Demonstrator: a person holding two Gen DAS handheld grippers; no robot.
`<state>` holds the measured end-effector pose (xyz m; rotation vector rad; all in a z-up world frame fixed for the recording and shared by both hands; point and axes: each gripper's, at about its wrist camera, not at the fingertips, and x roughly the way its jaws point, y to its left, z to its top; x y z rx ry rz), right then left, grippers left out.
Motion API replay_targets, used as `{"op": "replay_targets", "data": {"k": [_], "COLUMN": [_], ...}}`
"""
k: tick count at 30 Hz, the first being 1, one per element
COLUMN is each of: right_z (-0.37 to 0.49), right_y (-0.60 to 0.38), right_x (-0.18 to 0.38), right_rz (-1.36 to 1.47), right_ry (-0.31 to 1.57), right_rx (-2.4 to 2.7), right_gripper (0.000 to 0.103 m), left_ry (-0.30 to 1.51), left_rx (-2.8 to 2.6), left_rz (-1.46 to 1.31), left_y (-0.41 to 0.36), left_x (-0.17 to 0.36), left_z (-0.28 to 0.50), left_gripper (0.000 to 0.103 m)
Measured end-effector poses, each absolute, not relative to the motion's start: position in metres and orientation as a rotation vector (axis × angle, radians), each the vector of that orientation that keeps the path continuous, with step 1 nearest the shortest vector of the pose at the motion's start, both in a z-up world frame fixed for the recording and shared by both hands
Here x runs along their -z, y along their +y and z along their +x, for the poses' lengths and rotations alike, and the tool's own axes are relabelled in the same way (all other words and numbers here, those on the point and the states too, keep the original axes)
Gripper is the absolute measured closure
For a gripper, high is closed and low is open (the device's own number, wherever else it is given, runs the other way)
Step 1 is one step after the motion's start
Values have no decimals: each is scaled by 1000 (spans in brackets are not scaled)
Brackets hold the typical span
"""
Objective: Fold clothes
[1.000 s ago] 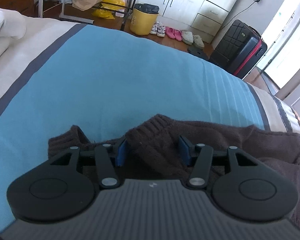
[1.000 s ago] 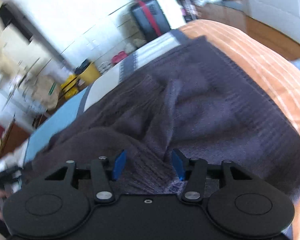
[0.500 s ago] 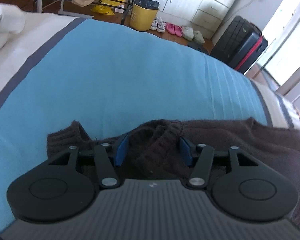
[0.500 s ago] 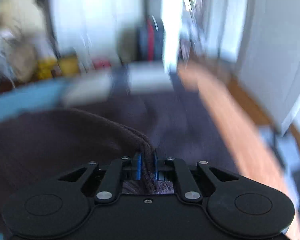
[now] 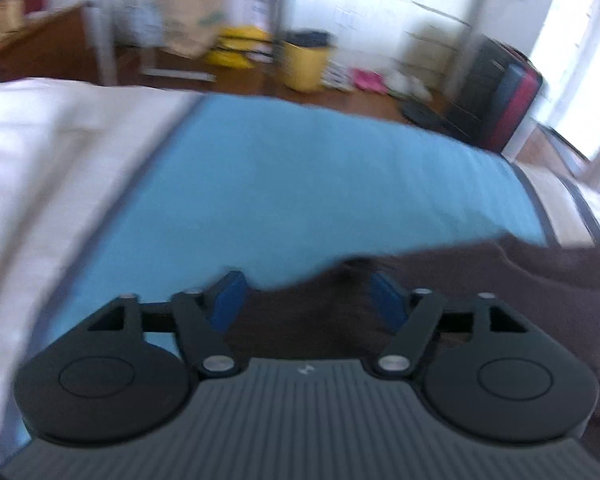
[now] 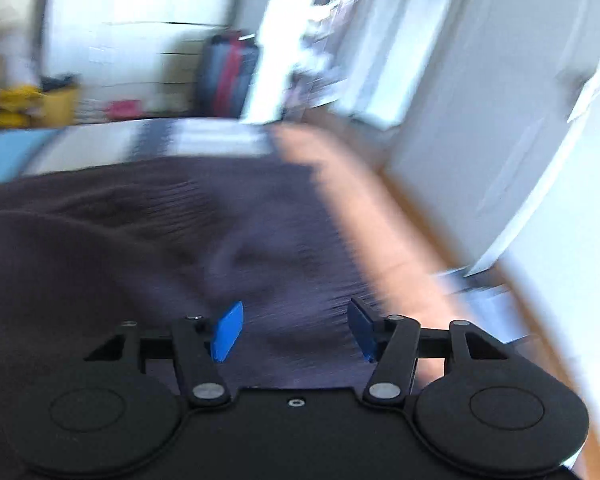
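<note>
Both views motion-blurred.

Left gripper [image 5: 306, 300]: jaws spreading apart, blue pads [image 5: 225, 300] clear of the fabric on both sides, nothing gripped. Brown knit sweater [image 5: 480, 280] directly below and ahead of the fingers, its near edge lying between the open pads without contact. Sweater spread across the bed, over the blue band of the striped bedspread [image 5: 300, 184], extending to the right edge of the view. White band of the bedspread on the left.

Right gripper [image 6: 296, 330]: jaws likewise widening, pads [image 6: 230, 330] released, no cloth pinched. Sweater [image 6: 160, 232] beneath and in front of the fingers, with a raised fold to the left. Orange band of the bedspread [image 6: 364, 216] just right of the sweater; white and grey stripes beyond its far edge.

Background, beyond the far side of the bed: yellow bin [image 5: 304, 64], black and red suitcase [image 5: 500, 96], white cabinets [image 5: 420, 28], white door [image 6: 520, 120] at right.
</note>
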<state>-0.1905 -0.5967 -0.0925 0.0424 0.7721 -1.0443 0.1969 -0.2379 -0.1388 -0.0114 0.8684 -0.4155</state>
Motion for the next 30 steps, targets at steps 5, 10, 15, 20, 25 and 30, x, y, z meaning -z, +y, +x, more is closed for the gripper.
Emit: {"op": "replay_targets", "data": {"k": [5, 10, 15, 20, 25, 30], "right_z": [-214, -198, -175, -162, -120, -87], "right_y": [-583, -540, -460, -401, -327, -265], "right_x": [63, 57, 39, 40, 64, 80], "right_rz": [101, 183, -110, -43, -84, -195], "right_ry": [643, 597, 537, 539, 611, 602], "right_rx": [1021, 805, 590, 370, 158, 70], "right_gripper": [38, 39, 34, 34, 34, 28], "left_ry": [1032, 1224, 1285, 1339, 1303, 1233], "left_rx": [340, 410, 487, 368, 571, 655], "left_rz": [-165, -301, -568, -590, -678, -616], "left_y": [-181, -157, -127, -110, -114, -124], "left_x": [154, 185, 194, 212, 209, 198], "left_z": [200, 189, 186, 172, 170, 162], "left_gripper": [23, 23, 20, 7, 88, 88]}}
